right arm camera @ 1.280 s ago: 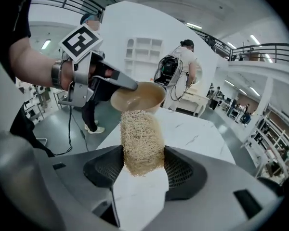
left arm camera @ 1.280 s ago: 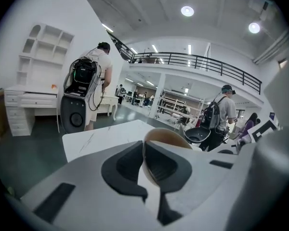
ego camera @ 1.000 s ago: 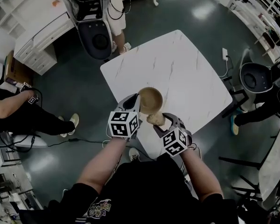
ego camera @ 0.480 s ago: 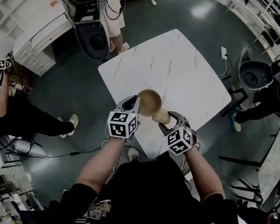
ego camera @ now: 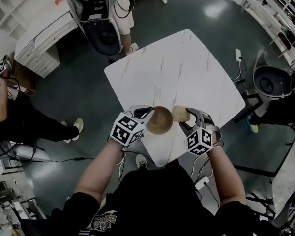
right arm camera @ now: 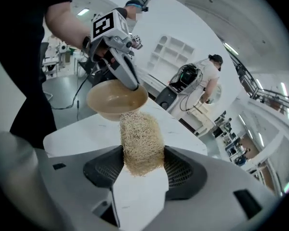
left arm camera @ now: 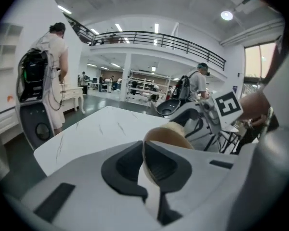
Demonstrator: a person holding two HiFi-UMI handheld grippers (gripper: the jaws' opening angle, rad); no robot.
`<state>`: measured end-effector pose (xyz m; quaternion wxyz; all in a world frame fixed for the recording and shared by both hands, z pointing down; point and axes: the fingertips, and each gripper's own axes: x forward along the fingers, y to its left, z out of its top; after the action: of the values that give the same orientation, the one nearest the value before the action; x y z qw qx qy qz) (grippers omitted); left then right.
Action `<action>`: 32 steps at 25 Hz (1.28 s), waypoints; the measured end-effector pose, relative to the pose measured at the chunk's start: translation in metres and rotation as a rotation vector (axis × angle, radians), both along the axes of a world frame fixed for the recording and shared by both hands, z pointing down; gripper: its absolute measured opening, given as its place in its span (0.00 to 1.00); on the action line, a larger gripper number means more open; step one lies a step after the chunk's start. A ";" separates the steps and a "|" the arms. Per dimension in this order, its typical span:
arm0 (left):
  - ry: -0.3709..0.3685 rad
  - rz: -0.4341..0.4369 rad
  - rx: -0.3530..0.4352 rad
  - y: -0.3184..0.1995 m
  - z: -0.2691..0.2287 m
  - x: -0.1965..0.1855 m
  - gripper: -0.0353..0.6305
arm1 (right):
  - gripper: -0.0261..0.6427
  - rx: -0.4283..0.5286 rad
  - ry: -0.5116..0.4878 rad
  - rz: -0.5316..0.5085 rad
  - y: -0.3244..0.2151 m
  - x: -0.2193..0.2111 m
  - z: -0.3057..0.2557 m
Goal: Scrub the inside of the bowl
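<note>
Over table [ego camera: 187,73] | left tool [left arm camera: 143,153] pinches bowl [left arm camera: 167,134] rim; right tool [right arm camera: 142,159] grips loofah [right arm camera: 140,131]

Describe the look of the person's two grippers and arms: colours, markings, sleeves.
The left gripper and right gripper match: light grey moulded shells, dark grey textured pads inside the jaws, and each carries a white cube printed with black square markers. The person wears a black short-sleeved T-shirt with a small print on the front; the forearms are uncovered.
</note>
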<state>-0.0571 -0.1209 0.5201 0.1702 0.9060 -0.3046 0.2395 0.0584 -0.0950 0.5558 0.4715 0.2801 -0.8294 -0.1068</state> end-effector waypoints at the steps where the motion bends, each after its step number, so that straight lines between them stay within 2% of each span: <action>1: -0.023 0.060 0.011 0.006 0.001 0.005 0.08 | 0.44 0.014 0.020 -0.038 -0.001 0.000 -0.001; 8: -0.148 0.417 0.067 0.049 0.010 0.037 0.08 | 0.44 0.124 0.187 -0.383 -0.002 -0.021 -0.009; 11: -0.172 0.517 0.068 0.062 0.014 0.047 0.08 | 0.44 0.147 0.226 -0.491 0.000 -0.033 -0.011; 14: -0.196 0.556 0.075 0.067 0.016 0.052 0.08 | 0.44 0.164 0.260 -0.550 0.001 -0.040 -0.010; 18: -0.166 0.510 0.068 0.064 0.016 0.049 0.08 | 0.44 0.145 0.241 -0.529 0.000 -0.037 -0.009; 24: -0.066 0.400 0.059 0.051 0.003 0.045 0.08 | 0.44 0.096 0.220 -0.402 -0.002 -0.016 -0.002; 28: -0.001 0.258 0.055 0.029 -0.004 0.035 0.08 | 0.44 0.068 0.226 -0.336 0.002 0.003 0.006; 32: 0.072 0.102 0.038 0.006 -0.012 0.022 0.08 | 0.44 0.028 0.185 -0.288 0.016 0.006 0.012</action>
<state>-0.0350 -0.1153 0.5084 0.1515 0.9314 -0.2563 0.2094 0.0646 -0.0787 0.5681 0.5218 0.1537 -0.8123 -0.2103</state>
